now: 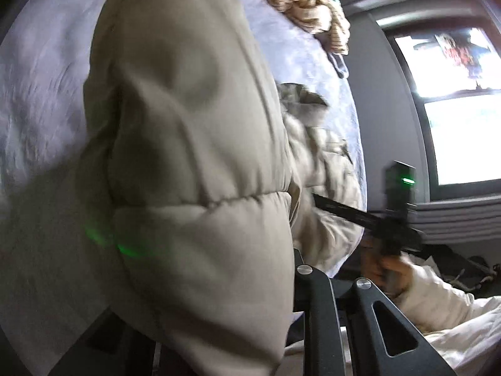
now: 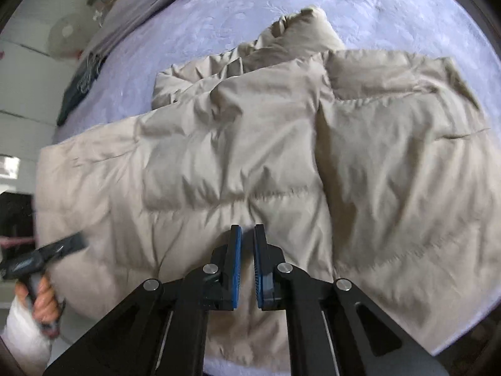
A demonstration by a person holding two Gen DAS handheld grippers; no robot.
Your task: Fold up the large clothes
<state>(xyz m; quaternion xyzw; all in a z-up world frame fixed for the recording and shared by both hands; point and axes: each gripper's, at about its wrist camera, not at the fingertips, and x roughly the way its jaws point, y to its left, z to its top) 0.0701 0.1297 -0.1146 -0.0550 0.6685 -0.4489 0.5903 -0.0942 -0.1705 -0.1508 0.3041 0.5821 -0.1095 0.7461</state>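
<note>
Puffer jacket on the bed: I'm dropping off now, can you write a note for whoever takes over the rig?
Left gripper: at the left edge of the beige puffer jacket. Its fingers are hidden under fabric in its own view, but that edge is raised off the bed, so it looks clamped on.
Right gripper: shut, tips down on the jacket's near middle. I cannot tell whether it pinches any fabric.
Done: the jacket lies spread across the bed.
Left: probably carry the raised edge over the body, then finish the folds.
</note>
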